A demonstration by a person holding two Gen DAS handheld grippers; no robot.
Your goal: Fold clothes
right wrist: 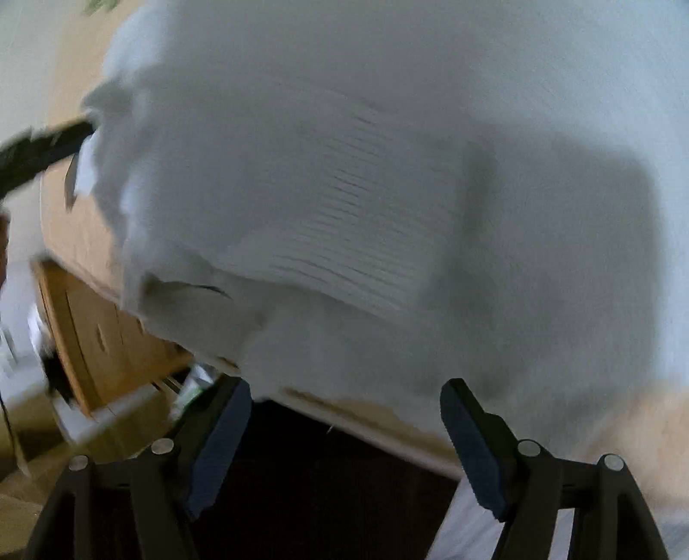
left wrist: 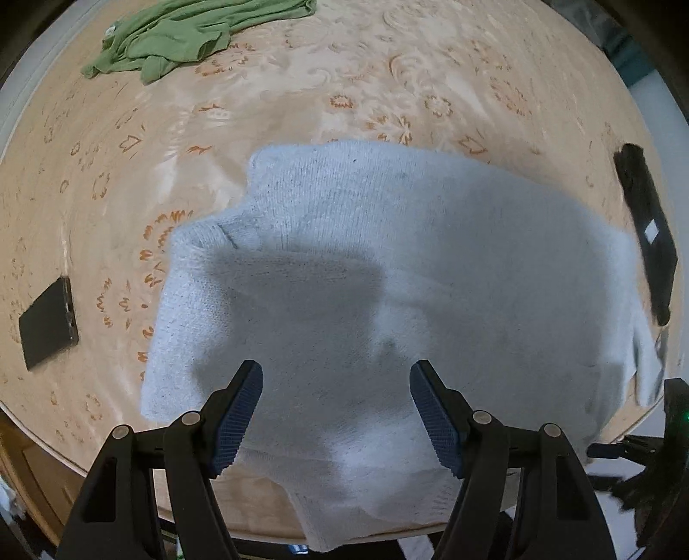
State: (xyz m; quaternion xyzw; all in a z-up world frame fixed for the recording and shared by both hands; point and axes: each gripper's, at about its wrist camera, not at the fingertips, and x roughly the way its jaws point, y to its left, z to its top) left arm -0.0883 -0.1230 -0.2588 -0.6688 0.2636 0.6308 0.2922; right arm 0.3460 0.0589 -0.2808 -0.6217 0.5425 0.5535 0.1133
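A pale blue knit sweater (left wrist: 387, 267) lies partly folded on the table's beige flowered cloth (left wrist: 267, 107), and one end hangs over the near edge. My left gripper (left wrist: 336, 370) points straight down over the sweater's near part. It is open, with nothing between its blue pads (left wrist: 237, 418). In the blurred right wrist view the sweater (right wrist: 387, 150) fills most of the frame, with a ribbed band (right wrist: 344, 232) folded on top. My right gripper (right wrist: 346, 385) is open at the table's edge below that band, with its pads clear of the knit.
A crumpled green garment (left wrist: 185, 38) lies at the far left of the table. A black phone (left wrist: 47, 323) lies at the left. A long black device (left wrist: 646, 232) lies beside the sweater on the right. A wooden cabinet (right wrist: 86, 327) stands below the table edge.
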